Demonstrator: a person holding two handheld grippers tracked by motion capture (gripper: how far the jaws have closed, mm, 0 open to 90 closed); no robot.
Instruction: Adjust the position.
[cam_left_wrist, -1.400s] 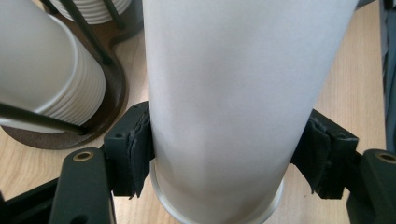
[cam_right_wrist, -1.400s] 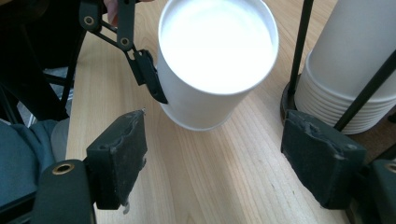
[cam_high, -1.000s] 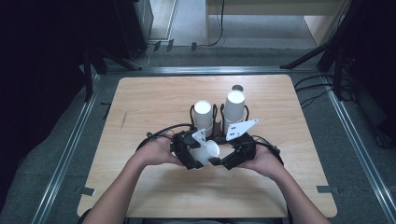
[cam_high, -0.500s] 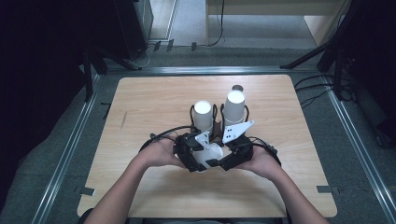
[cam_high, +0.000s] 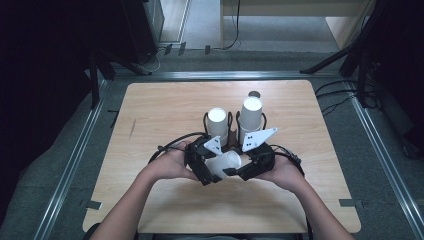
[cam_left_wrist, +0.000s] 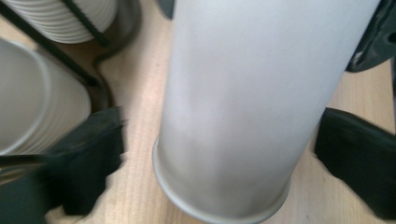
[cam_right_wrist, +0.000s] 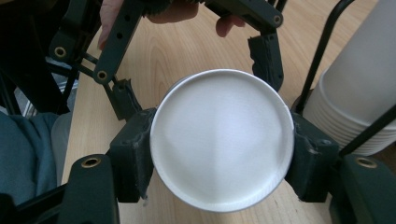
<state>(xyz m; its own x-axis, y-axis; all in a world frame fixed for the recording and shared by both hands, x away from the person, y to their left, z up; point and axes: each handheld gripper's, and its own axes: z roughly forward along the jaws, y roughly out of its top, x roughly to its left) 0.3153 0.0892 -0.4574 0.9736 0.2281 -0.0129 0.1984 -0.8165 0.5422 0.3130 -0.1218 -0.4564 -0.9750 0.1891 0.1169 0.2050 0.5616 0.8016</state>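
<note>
Light wooden table (cam_high: 165, 102) on grey floor (cam_high: 60, 150), metal rails (cam_high: 70, 165), dark surroundings, cables (cam_high: 335, 95) at right.

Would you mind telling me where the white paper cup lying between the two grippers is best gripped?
Grip the paper cup across its closed base end, coming along its axis, as the right gripper does: the stiff bottom resists crushing, unlike the open rim.

In the left claw view, we lose the top of the white paper cup (cam_left_wrist: 243, 107) at the frame's edge, and one black jaw is motion-blurred. From above, the small grey round thing (cam_high: 254, 93) behind the taller stack of white cups (cam_high: 251, 117) is too tiny to identify.
</note>
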